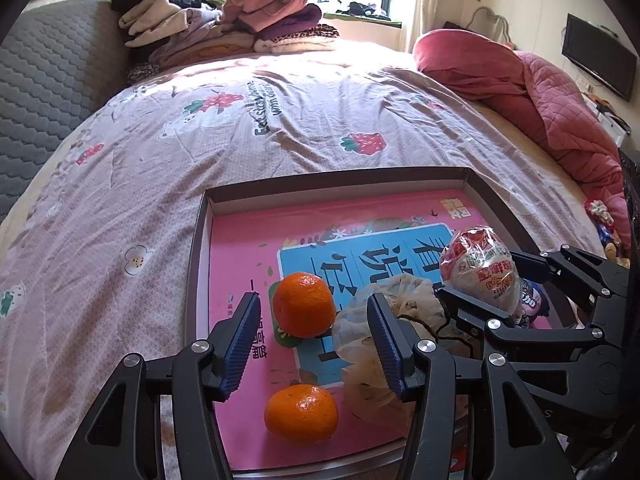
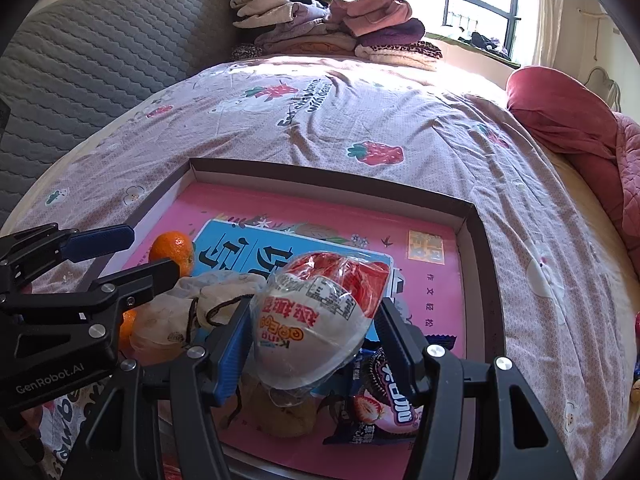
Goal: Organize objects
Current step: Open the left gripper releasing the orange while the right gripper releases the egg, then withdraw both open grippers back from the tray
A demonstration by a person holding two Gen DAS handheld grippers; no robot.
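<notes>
A shallow cardboard tray [image 1: 492,196] with a pink printed liner lies on a bed covered by a strawberry-print sheet [image 1: 240,152].

The left hand-held gripper [image 1: 316,344] hovers over the tray's near left part with its blue-padded fingers apart; nothing is pressed between them. One mandarin [image 1: 304,304] sits in the gap ahead of the fingertips, and a second mandarin [image 1: 301,414] lies nearer the tray's front edge. Just right of them rests a crumpled pale drawstring pouch [image 1: 404,304], touching the far mandarin.

The right hand-held gripper [image 2: 312,328] is clamped on a plastic-wrapped egg-shaped snack [image 2: 320,312] — red on top, white below with printed lettering — held above the tray's near right area. Under it lies a pink-and-blue strawberry snack packet [image 2: 384,412] on the liner.

At the far end of the bed stands a pile of folded clothes [image 1: 224,20], and a rose quilted blanket [image 1: 532,92] is bunched along the right side.
</notes>
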